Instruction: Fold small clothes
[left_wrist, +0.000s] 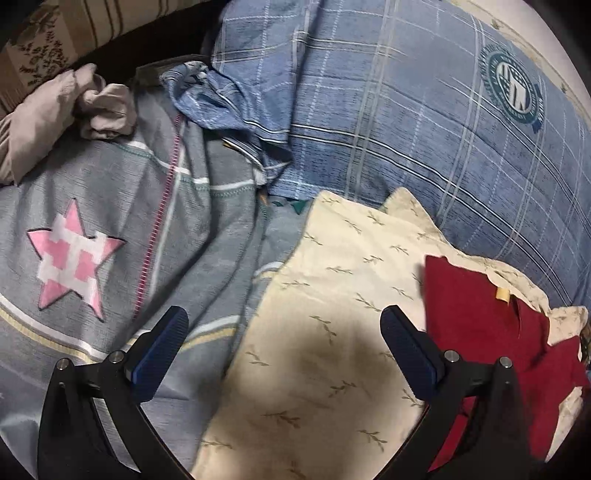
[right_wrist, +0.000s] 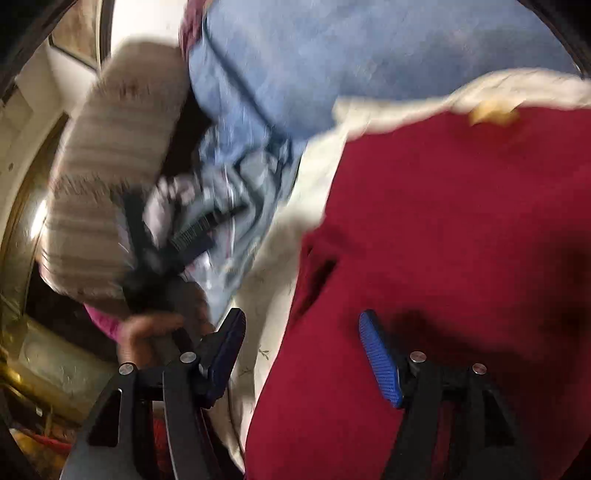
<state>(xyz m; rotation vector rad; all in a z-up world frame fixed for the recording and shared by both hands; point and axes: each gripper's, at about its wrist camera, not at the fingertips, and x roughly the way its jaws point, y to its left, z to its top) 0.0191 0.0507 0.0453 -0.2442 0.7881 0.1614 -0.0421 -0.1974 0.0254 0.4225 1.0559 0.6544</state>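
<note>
the small dark-red knit garment (left_wrist: 476, 314) lies on a cream leaf-print cloth (left_wrist: 332, 314), a flat base for folding. the left gripper (left_wrist: 282, 350) hangs wide open and empty beside it; the right gripper (right_wrist: 303, 354), also spread and empty, hovers over the red fabric, probably seeking an edge.

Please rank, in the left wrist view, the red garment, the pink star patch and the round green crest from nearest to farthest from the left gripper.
From the left gripper, jaws open:
1. Red garment, just to its right, on the cream leaf-print cloth.
2. Pink star patch, further off to the left.
3. Round green crest, far at the upper right.
</note>
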